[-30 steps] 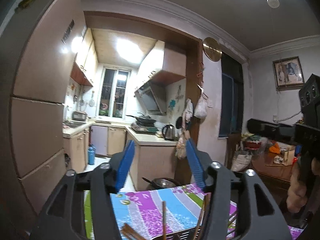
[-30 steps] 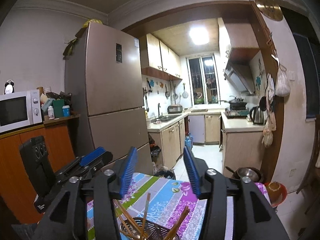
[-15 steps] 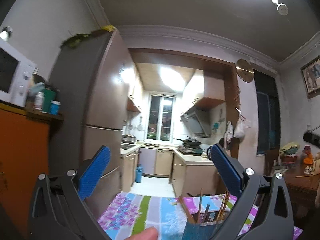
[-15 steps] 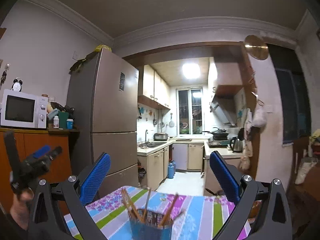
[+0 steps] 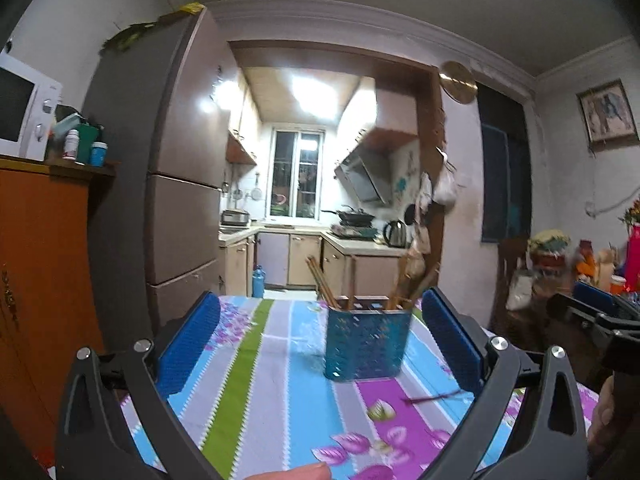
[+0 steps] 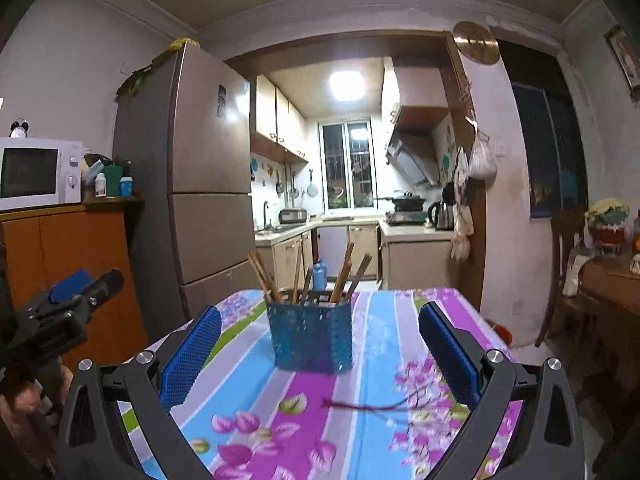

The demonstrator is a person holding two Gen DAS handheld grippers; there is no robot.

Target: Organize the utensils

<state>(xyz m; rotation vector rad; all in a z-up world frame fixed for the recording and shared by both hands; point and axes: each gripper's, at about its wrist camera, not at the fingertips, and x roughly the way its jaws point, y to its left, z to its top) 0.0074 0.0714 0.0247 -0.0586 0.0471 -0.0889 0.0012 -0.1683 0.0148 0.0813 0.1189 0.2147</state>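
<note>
Plainly a light, stiff thing to handle: one dark chopstick (image 6: 372,406) lying flat on the striped floral tablecloth (image 6: 384,332), just in front of the blue perforated holder (image 6: 310,338) and apart from it. Thin and round by the look of it, likely to roll or skid under a clumsy pinch; best taken near the middle, pads square across the shaft, then tipped upright for the drop. Hard to lift cleanly off soft cloth, so possibly easier from one end. Seen too in the left wrist view as a blurred dark stick (image 5: 434,398) toward the right pad.

Standing in the holder, several wooden chopsticks (image 6: 264,276) leaning at different angles, mouth crowded but not full. Holder itself probably light and easy to tip if knocked.

Left gripper (image 5: 320,340) spread wide, nothing between the pads. Right gripper (image 6: 320,354) likewise wide apart and empty, holder framed between its fingers but well ahead of them.

Beyond the table, a tall fridge (image 6: 200,184), a microwave (image 6: 38,174) on an orange cabinet, kitchen behind.
</note>
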